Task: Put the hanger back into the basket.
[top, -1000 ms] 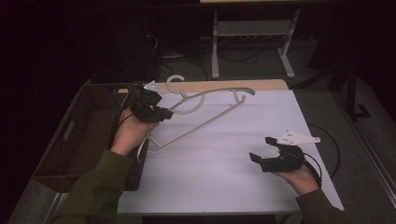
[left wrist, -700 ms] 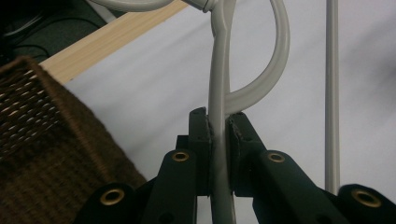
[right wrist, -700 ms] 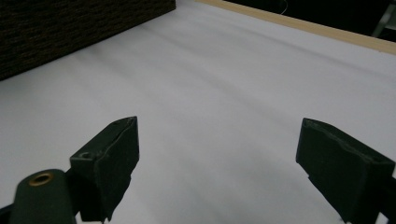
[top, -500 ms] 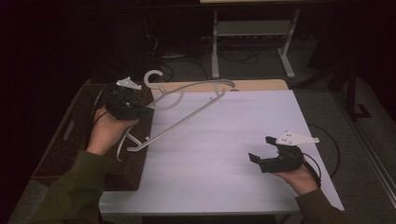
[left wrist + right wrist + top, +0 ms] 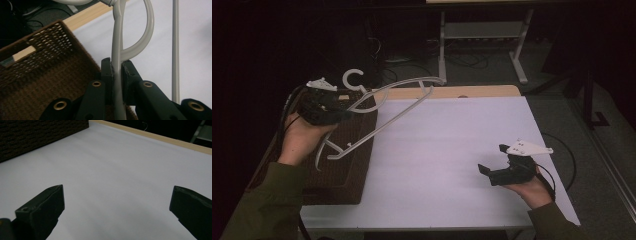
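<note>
Left claw point(image 5: 343, 114) clamped hard on one arm of a pale grey plastic clothes hanger point(image 5: 387, 107), pads squeezing the thin bar flat between them in the left gripper view point(image 5: 117, 75). Held near the shoulder curve, probably so the long frame stays balanced and does not swing. Hanger carried clear of the surface, tilted, hook point(image 5: 353, 79) uppermost at the far end, lower bar sloping down toward the near left, partly above a dark brown woven wicker basket point(image 5: 357, 165). Likely a transfer in hand: hanger lifted out over the basket's open mouth, with set-down or drop yet to come, though which way cannot be told for sure.

Right claw point(image 5: 491, 159) apart, jaws just opened wide, nothing between them; in the right gripper view point(image 5: 116, 212) bare white surface between the two black pads. Parked low near the front right, apparently waiting rather than helping.

Beneath all this, a white tabletop point(image 5: 452, 150) with a light wooden strip point(image 5: 447, 92) along its far edge, basket sitting at its left end. Beyond, a dim room: grey metal stand point(image 5: 482, 35) with splayed feet, loose cables on a dark floor.
</note>
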Tool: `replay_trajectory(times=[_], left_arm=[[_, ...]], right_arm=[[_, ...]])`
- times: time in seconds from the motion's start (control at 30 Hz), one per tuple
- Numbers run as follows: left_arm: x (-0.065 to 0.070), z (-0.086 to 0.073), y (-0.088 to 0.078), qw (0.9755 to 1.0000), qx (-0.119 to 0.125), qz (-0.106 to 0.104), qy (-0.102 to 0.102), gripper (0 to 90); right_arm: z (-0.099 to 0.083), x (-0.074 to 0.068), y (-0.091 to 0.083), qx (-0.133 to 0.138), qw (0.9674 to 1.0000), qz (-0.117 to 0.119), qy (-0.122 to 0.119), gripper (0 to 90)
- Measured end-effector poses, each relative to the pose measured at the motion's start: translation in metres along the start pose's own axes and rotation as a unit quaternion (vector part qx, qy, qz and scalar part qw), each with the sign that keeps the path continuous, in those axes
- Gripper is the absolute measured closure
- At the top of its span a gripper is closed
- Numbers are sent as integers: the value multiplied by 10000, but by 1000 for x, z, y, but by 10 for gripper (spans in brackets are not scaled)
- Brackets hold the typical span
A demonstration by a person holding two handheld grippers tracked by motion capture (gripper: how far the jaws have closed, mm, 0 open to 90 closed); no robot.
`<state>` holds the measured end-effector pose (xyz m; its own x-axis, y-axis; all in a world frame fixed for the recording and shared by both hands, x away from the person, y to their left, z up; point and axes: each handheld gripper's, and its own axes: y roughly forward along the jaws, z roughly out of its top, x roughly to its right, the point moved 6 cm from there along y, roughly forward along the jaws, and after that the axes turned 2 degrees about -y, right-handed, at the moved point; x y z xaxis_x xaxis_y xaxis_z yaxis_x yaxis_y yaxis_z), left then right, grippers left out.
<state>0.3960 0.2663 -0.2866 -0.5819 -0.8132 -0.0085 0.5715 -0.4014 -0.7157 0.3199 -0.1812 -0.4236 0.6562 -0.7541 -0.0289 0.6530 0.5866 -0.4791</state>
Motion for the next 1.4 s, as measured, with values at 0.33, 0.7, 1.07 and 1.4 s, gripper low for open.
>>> replay_trajectory(times=[0.33,0.7,1.07,1.4], left_arm=[[-36,-20,-22,9996,9,273,-120,822],[-75,-46,-42,9981,-22,591,-191,822],[-109,-75,-55,9953,-149,901,-336,822],[-136,-103,-57,9918,-302,1109,-558,821]], right_arm=[[-2,-1,2,-64,10000,13,21,0],[-3,-1,3,-90,10000,5,4,0],[-4,-1,4,-119,9999,-2,14,0],[-4,0,4,-145,9999,-18,33,0]])
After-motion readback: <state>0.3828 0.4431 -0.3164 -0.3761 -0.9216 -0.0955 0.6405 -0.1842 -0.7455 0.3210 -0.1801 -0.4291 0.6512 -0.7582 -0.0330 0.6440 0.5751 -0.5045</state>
